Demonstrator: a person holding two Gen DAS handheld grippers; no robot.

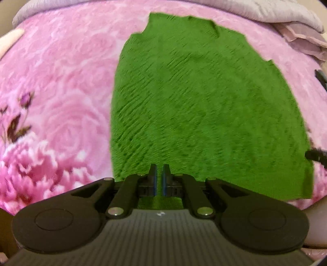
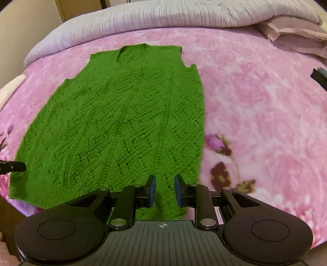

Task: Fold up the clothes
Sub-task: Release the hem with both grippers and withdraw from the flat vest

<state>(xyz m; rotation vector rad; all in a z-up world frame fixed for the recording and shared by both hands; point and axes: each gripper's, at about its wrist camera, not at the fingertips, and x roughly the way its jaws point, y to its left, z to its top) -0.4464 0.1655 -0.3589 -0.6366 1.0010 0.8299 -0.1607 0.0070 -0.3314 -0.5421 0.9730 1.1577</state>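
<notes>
I see soft, even indoor light, no glare; motion blur smears the green knitted vest (image 1: 204,106), worse left; fisheye bends edges.

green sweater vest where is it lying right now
The green sweater vest lies spread flat on the pink rose-print blanket, neckline toward the lilac bedding at the far edge. It fills the left half of the right wrist view and the centre-right of the left wrist view.

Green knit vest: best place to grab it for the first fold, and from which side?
Take the vest by its near hem corners, coming from above at the hem end: it lies flat, neck far, hem nearest both grippers, its side edges bare on the pink blanket.
</notes>
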